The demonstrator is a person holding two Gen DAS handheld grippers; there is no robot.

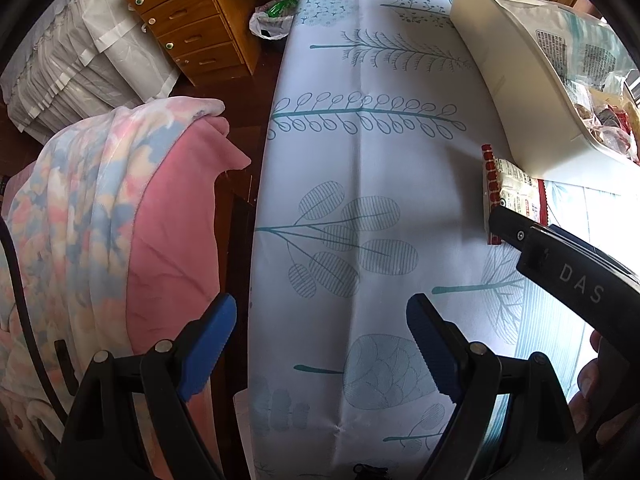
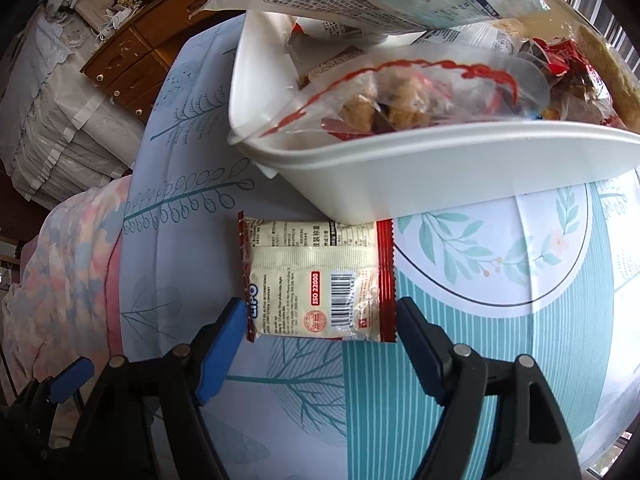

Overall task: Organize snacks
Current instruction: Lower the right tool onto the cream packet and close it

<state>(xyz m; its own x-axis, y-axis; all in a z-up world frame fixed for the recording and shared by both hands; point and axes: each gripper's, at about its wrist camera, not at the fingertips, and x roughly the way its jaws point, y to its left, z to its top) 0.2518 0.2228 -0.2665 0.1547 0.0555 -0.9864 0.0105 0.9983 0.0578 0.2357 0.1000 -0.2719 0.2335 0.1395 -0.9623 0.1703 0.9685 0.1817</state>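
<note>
A cream snack packet (image 2: 316,276) with red ends and a barcode lies flat on the patterned tablecloth (image 2: 460,360), tucked against the front of a white bin (image 2: 400,184). The bin holds several bagged snacks, among them a clear bag with a red zip (image 2: 400,92). My right gripper (image 2: 320,308) points down over the packet, one blue pad beside each red end; the packet looks unsqueezed. My left gripper (image 1: 322,308) hangs open over bare tablecloth (image 1: 360,160) with nothing between its fingers. In the left wrist view the packet (image 1: 506,184) shows beside a black right-gripper finger (image 1: 510,222).
The table's left edge (image 1: 260,240) drops to a dark floor. A pink and floral blanket (image 1: 100,220) lies draped beside it. A wooden chest of drawers (image 1: 188,28) and a plastic bag (image 1: 272,20) stand beyond. A hand (image 1: 600,380) shows at lower right.
</note>
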